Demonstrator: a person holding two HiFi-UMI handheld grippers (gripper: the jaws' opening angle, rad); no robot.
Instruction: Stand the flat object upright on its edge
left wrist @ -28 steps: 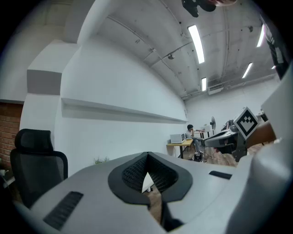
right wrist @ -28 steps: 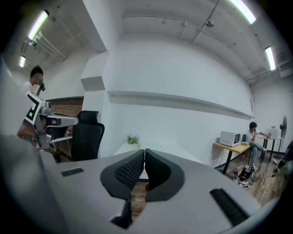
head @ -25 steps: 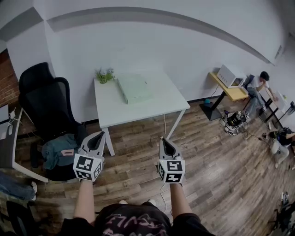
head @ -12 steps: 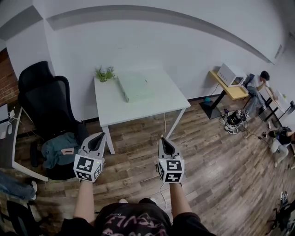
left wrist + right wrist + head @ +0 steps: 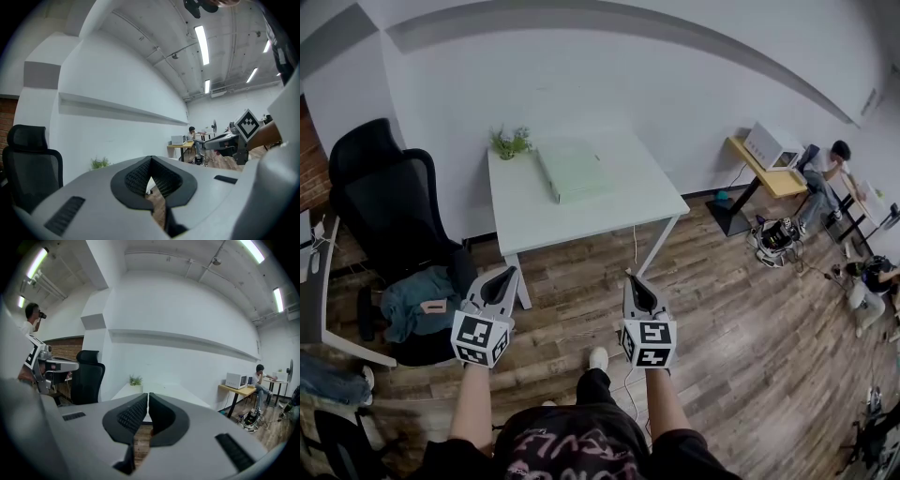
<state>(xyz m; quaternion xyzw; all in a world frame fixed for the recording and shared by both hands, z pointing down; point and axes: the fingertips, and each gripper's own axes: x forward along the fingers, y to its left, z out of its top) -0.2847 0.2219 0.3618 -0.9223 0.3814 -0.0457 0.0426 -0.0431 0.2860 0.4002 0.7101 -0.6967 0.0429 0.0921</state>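
Jaws on both grippers are pinched together, nothing between them. The left gripper (image 5: 501, 275) and right gripper (image 5: 634, 282) hang over the wood floor (image 5: 731, 309), well short of the white table (image 5: 581, 221). The flat pale-green object (image 5: 572, 171) lies flat on the tabletop, just beside a little potted plant (image 5: 511, 143). It might be a book or a thin box, too small to tell.

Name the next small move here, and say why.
Probably step forward to the white table: the pale green flat object lies flat on it, well beyond the left gripper and right gripper, both shut and empty.
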